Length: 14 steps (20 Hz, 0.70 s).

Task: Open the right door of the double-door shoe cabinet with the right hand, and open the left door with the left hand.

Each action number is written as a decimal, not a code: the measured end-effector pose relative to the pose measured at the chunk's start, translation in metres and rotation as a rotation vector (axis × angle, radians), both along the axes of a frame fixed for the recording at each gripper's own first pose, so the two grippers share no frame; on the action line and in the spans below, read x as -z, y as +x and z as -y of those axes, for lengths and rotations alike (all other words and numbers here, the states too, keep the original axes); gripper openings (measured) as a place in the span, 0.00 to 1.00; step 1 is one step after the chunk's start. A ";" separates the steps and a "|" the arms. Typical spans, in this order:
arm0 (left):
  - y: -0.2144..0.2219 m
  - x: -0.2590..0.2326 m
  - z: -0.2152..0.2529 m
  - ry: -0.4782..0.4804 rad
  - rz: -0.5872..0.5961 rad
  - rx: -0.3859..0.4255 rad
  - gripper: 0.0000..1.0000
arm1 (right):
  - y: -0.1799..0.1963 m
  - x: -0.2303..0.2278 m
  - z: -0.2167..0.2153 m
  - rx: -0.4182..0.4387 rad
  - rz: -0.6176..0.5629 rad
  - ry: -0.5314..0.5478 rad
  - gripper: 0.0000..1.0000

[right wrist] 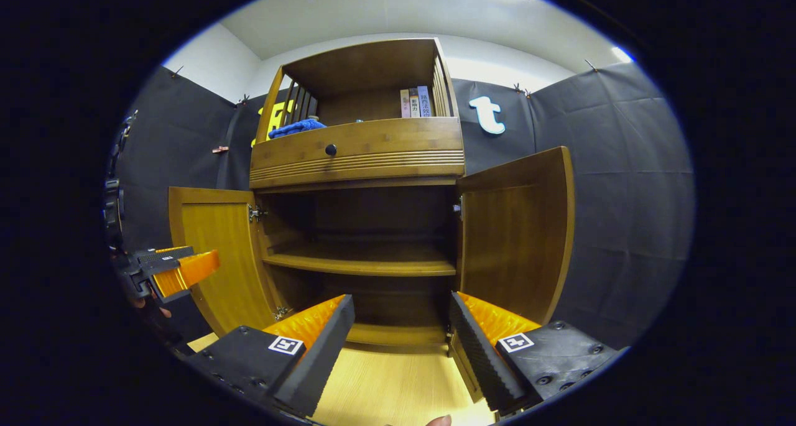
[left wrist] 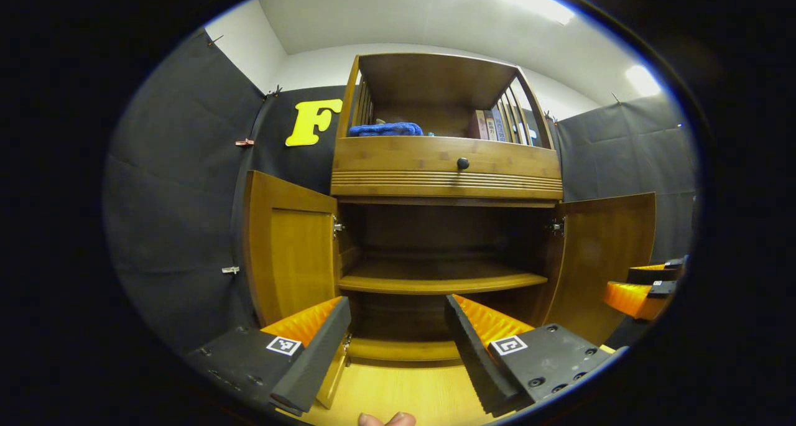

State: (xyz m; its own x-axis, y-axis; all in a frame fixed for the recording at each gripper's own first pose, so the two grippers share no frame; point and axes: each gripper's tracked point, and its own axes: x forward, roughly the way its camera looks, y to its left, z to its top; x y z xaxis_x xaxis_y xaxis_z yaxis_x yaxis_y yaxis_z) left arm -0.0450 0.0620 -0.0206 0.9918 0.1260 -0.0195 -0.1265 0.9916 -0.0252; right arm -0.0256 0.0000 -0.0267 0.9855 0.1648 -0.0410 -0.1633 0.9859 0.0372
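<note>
Booth: black cloth walls, wood floor.
Cabinet: middle of frame, both doors wide open.
Left gripper: fingers apart, holding nothing, below cabinet.
Right gripper: fingers apart, holding nothing, below cabinet.

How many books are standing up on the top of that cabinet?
3 that I can count, standing together at the right end of the cabinet's open top shelf: books, beside the side slats. More may be hidden behind the slats or the raised front board.

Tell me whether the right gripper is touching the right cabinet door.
Apart. In the left gripper view, the right gripper hangs off the outer edge of the open right door, its fingers closing on nothing.
</note>
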 end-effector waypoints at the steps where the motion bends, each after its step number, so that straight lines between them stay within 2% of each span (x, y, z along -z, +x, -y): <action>1: 0.001 0.000 0.006 0.011 -0.003 -0.001 0.95 | 0.000 0.001 0.001 -0.002 -0.001 0.000 0.95; 3: 0.004 -0.005 0.019 0.038 0.000 0.010 0.95 | 0.000 0.002 0.004 -0.005 -0.003 0.004 0.98; 5: 0.007 -0.015 0.033 0.046 0.019 0.032 0.97 | 0.002 0.002 0.005 -0.008 -0.001 0.005 0.95; 7: 0.009 -0.020 0.046 0.051 0.031 0.054 0.95 | 0.002 0.002 0.007 -0.010 0.000 0.009 0.95; 10: 0.010 -0.024 0.056 0.061 0.036 0.071 0.97 | 0.003 0.003 0.007 -0.012 -0.004 0.010 0.95; 11: 0.010 -0.024 0.058 0.066 0.037 0.073 0.97 | 0.003 0.003 0.007 -0.013 -0.004 0.011 0.98; 14: 0.010 -0.021 0.060 0.064 0.030 0.076 0.96 | 0.002 0.003 0.007 -0.015 -0.005 0.008 0.95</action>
